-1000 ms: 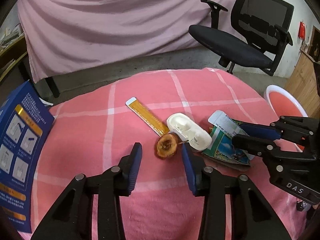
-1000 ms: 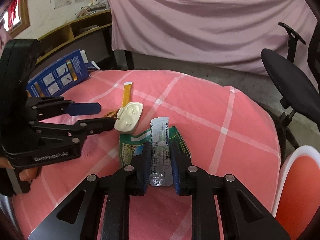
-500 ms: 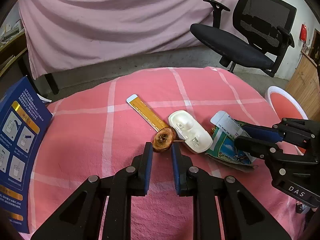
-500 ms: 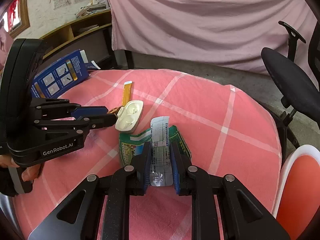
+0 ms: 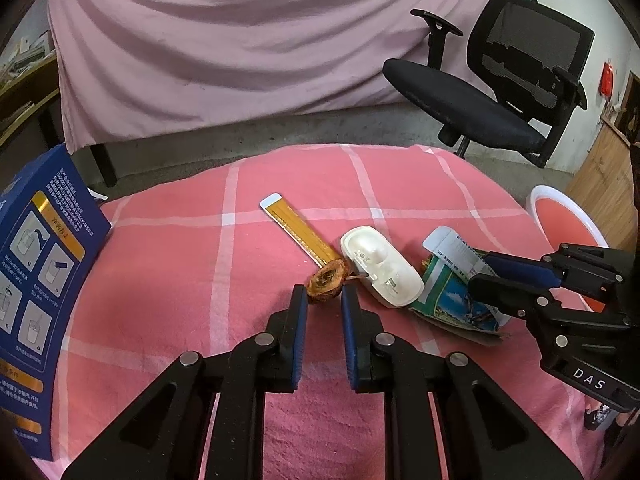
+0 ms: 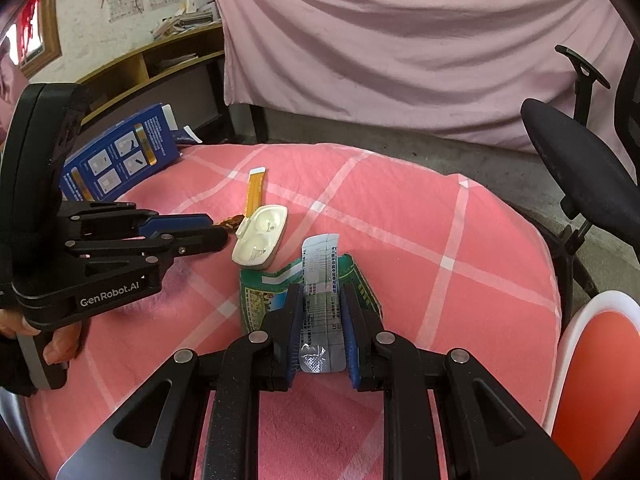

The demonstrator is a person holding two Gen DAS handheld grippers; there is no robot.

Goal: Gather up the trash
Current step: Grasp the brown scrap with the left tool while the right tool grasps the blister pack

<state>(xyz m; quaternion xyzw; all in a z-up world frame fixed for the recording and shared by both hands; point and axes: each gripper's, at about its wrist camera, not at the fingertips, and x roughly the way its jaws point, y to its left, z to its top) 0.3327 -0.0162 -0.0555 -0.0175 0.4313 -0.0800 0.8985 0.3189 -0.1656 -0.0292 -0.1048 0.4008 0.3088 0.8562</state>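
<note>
On the pink checked tablecloth (image 5: pixel 160 248) lie a brown dried fruit core (image 5: pixel 327 278), a white plastic case (image 5: pixel 380 266), a yellow strip (image 5: pixel 296 230), a green wrapper (image 6: pixel 260 300) and a silver pill blister (image 6: pixel 322 320). My left gripper (image 5: pixel 324 294) is shut on the near edge of the fruit core. My right gripper (image 6: pixel 320 300) is shut on the pill blister, which lies on the green wrapper. The right gripper also shows in the left wrist view (image 5: pixel 484 270).
A blue printed box (image 5: pixel 36 280) stands at the table's left edge. A red bin with a white rim (image 6: pixel 592 364) stands right of the table. A black office chair (image 5: pixel 492 100) is behind. A wooden shelf (image 6: pixel 160 64) is at the far left.
My left gripper has closed from wide open onto the fruit core. My right gripper has stayed shut on the pill blister.
</note>
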